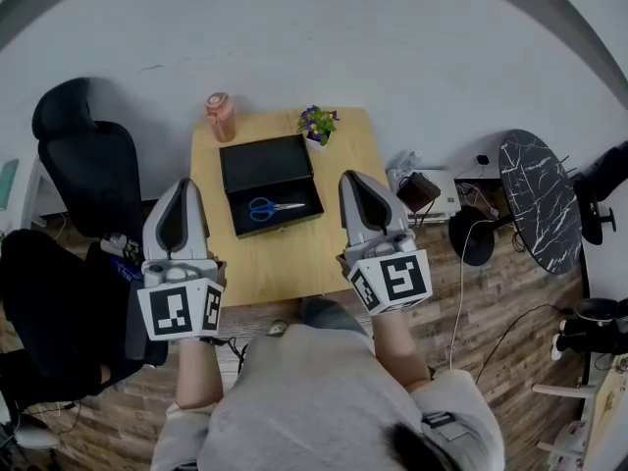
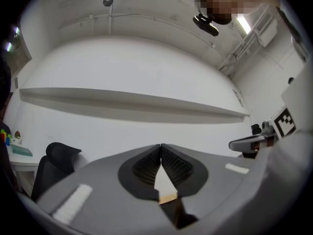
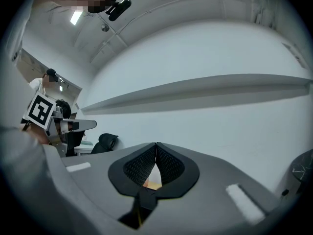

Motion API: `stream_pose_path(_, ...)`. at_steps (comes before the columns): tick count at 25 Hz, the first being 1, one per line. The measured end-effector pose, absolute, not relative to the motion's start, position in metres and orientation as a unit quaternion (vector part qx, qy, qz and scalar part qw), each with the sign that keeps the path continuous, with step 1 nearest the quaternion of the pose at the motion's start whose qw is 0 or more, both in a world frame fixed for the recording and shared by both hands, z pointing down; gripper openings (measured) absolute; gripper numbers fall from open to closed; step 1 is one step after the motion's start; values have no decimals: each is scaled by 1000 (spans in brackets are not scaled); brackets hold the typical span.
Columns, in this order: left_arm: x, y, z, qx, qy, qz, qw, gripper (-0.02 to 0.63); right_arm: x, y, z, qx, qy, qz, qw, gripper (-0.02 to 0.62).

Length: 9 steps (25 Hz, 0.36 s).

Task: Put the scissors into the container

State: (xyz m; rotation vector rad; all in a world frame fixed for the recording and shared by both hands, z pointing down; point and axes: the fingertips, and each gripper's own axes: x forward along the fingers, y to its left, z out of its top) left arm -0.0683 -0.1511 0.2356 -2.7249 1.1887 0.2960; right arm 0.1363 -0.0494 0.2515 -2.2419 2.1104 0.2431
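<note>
Head view: blue-handled scissors lie inside the black container on the bench. Left gripper and right gripper hang on the near side, each pressed together and empty. Placement appears complete; best practice is to keep both grippers clear of the container.

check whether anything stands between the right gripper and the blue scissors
Nothing visible does. The blue-handled metal scissors already lie inside the open black rectangular container; between them and the right gripper shows only bare wooden tabletop and the container's rim.
</note>
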Motion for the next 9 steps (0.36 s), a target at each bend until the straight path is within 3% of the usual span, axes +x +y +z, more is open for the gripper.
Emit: stream_pose_path(9, -76, -142, 240, -911, 393, 104, 71, 58, 130, -36, 254, -732, 676, 81, 29, 5)
